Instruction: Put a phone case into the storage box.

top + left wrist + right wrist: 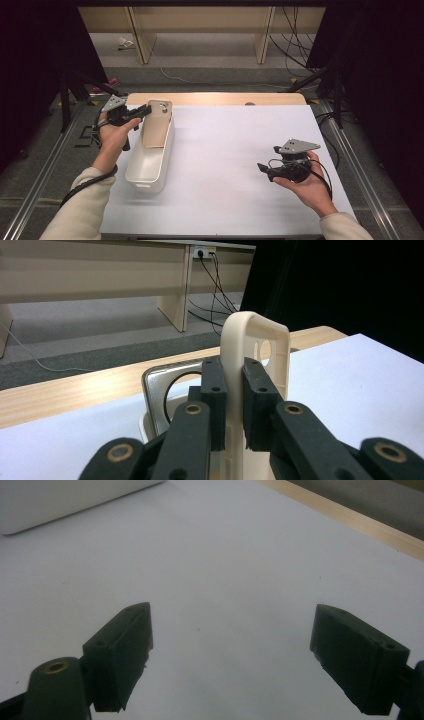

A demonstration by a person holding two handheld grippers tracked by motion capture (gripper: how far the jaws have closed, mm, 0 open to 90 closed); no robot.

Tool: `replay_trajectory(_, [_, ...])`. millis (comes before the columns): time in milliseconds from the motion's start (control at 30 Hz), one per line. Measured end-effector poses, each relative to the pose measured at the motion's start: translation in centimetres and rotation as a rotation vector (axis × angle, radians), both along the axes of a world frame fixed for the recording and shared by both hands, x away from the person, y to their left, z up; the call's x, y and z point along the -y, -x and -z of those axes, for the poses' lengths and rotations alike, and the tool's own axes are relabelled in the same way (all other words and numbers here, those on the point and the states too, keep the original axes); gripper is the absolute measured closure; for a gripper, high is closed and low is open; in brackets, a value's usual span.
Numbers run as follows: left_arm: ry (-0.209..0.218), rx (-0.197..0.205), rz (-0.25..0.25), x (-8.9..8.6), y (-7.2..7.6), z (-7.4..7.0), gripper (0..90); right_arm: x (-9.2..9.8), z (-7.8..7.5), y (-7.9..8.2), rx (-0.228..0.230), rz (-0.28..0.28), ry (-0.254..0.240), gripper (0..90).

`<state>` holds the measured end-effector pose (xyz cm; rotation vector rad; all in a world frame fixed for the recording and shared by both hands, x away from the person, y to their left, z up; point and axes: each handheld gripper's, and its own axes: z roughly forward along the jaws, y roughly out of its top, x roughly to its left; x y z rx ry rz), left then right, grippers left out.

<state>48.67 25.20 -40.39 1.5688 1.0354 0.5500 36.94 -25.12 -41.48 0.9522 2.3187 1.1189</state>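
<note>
1. Over the white bin [150, 165] at far left, your left tool [234, 390] pinches the beige phone case [255, 365] by one thin edge; it may slip.
2. Your right tool [230, 655] hangs spread above the worktop [240, 150], unable to catch it.

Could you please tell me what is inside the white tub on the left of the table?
A beige phone case leans in the white tub, pinched by the left gripper. A silvery piece sits behind it, its lower part hidden.

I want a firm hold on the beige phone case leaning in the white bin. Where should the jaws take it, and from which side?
Probably by its thin side wall near the raised top end, from the bin's left: the phone case stands tilted up out of the white bin, edge exposed. The left gripper is already shut on that wall.
</note>
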Motion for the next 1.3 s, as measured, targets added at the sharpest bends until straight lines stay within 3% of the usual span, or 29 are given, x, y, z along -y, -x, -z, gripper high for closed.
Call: replay_trajectory(1300, [-0.032, -0.046, -0.026, -0.2, -1.1, 1.0, 80.7, 0.0, 0.0, 0.0, 0.000, -0.002, -0.001, 18.5])
